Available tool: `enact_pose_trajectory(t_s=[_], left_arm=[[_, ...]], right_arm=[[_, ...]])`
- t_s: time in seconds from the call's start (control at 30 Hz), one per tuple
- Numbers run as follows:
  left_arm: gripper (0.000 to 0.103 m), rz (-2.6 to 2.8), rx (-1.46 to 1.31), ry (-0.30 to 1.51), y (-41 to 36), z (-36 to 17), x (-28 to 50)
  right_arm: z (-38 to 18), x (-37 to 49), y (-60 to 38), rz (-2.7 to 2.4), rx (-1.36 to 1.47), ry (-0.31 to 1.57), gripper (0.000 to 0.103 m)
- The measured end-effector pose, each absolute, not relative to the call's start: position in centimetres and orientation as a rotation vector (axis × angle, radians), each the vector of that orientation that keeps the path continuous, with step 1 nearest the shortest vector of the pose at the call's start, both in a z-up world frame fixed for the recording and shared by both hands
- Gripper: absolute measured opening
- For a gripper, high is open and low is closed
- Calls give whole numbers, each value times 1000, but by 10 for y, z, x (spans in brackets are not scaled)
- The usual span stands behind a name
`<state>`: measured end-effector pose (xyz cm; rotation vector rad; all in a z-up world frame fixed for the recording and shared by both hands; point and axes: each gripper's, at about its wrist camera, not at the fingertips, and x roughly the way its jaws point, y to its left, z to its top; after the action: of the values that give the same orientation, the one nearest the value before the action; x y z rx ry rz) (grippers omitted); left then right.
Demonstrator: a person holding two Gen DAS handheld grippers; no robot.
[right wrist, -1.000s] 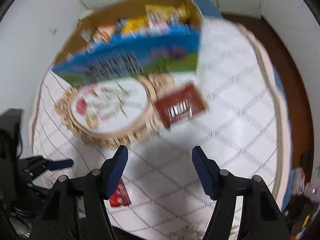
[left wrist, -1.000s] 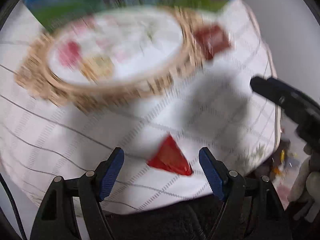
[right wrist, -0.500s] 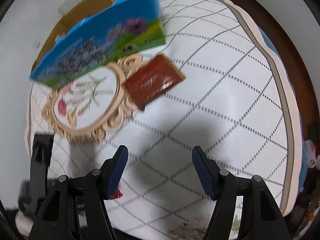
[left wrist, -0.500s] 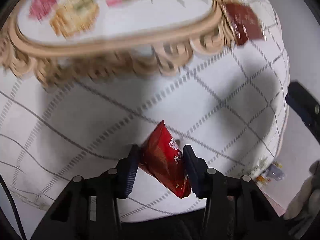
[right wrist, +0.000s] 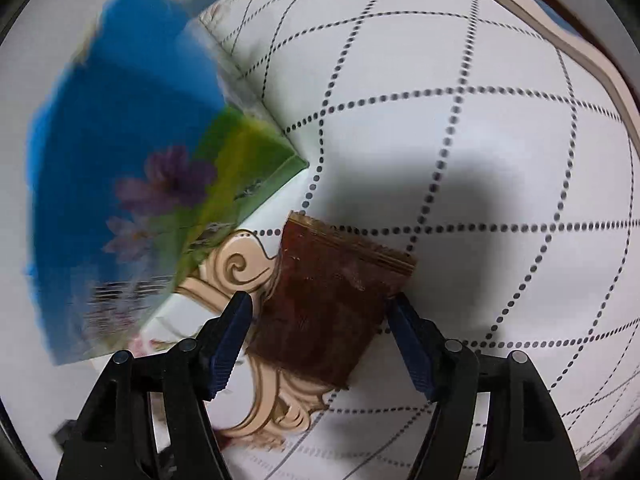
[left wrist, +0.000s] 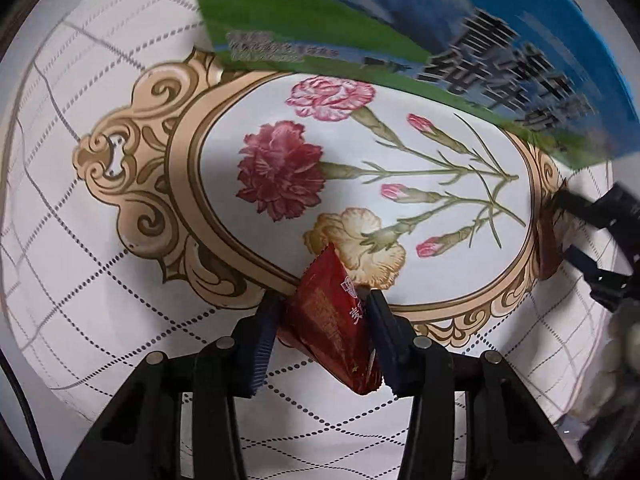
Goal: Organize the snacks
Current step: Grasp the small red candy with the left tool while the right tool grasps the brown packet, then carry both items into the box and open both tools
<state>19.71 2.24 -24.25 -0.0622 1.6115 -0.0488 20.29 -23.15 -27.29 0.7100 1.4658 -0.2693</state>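
Observation:
My left gripper (left wrist: pixel 322 308) is shut on a red snack packet (left wrist: pixel 332 320) and holds it above the edge of the floral placemat (left wrist: pixel 360 184). My right gripper (right wrist: pixel 320 320) is open, its jaws on either side of a dark brown snack packet (right wrist: pixel 328 300) that lies on the tablecloth at the placemat's scrolled border (right wrist: pixel 240 268). That brown packet (left wrist: pixel 546 248) and the right gripper (left wrist: pixel 592 240) also show at the right edge of the left wrist view. A blue and green cardboard box (left wrist: pixel 400 28) stands behind the placemat; it also shows blurred in the right wrist view (right wrist: pixel 128 184).
A white tablecloth with a dotted diamond grid (right wrist: pixel 500 140) covers the round table. Its beige trim (right wrist: pixel 580 48) marks the table's far edge. White walls and clutter lie beyond the right edge in the left wrist view (left wrist: pixel 616 360).
My left gripper closed on the red packet and lifted it forward over the placemat. My right gripper moved down and forward until its open jaws flank the brown packet.

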Motion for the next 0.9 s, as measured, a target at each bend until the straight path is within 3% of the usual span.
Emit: enact_pose_trajectory(t_s=[0.23,0.33,0.4,0.5,0.6,0.9], left_arm=[[55,-84,-295,1703,53,-264,186],[64,-110,-351,1715,56,-269,184],[65,-112,-363,1719,60,-272,183],[64,-106,-349,1715,66,-273,183],[46,-99,-288,1696,54,-267,187],[43,-147,-200,1667,24,-260,168]], right_arm=[[-263,194,-156,-9,127,1506,65],[-263,175,-139,72,18,1552,65],[-263,166,-137,82,44,1567,67],[-266,162,-141,61,104,1576,69],[-265,163,-145,31,156,1569,69],[-258,139,-128,40,142,1522,60]])
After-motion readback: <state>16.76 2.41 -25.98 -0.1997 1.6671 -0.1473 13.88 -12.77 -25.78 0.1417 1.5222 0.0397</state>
